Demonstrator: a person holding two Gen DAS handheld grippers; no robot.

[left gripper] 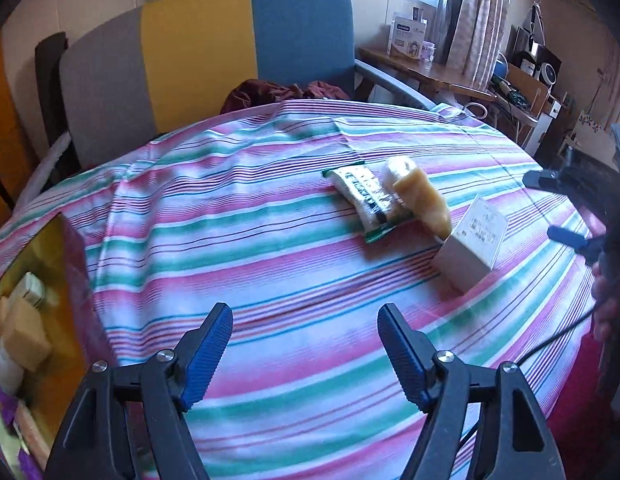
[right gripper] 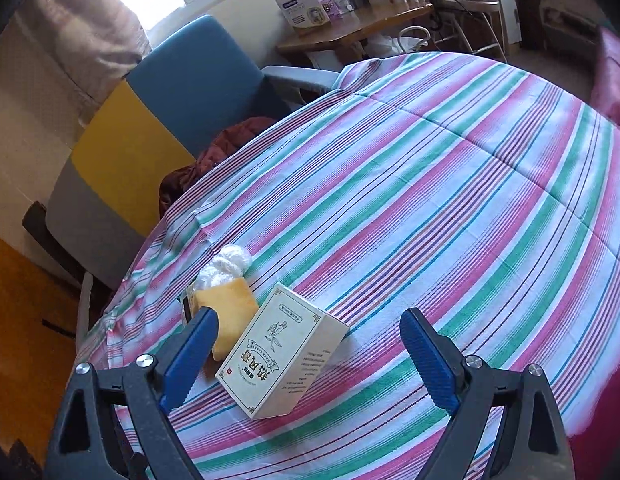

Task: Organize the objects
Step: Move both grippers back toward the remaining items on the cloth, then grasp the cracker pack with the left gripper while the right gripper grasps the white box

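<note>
The right gripper (right gripper: 305, 354) has its fingers wide and empty, the white box (right gripper: 283, 364) lying between them, near the surface's (right gripper: 450, 200) left edge. Come down straight, squeeze its long sides — miss the yellow sponge (right gripper: 229, 312) touching it. The left gripper (left gripper: 305, 350) is wide and empty too.

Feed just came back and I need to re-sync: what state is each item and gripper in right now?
Left gripper: open, nothing between the jaws.
Right gripper: open, astride the box, pads not touching it.
White box: closed, lying flat on the striped cloth.
Yellow sponge: loose, against the box.
Green-edged packet: sealed, lying flat.
Clear plastic bundle: crumpled, behind the sponge.
Container at left: open, items inside.
</note>
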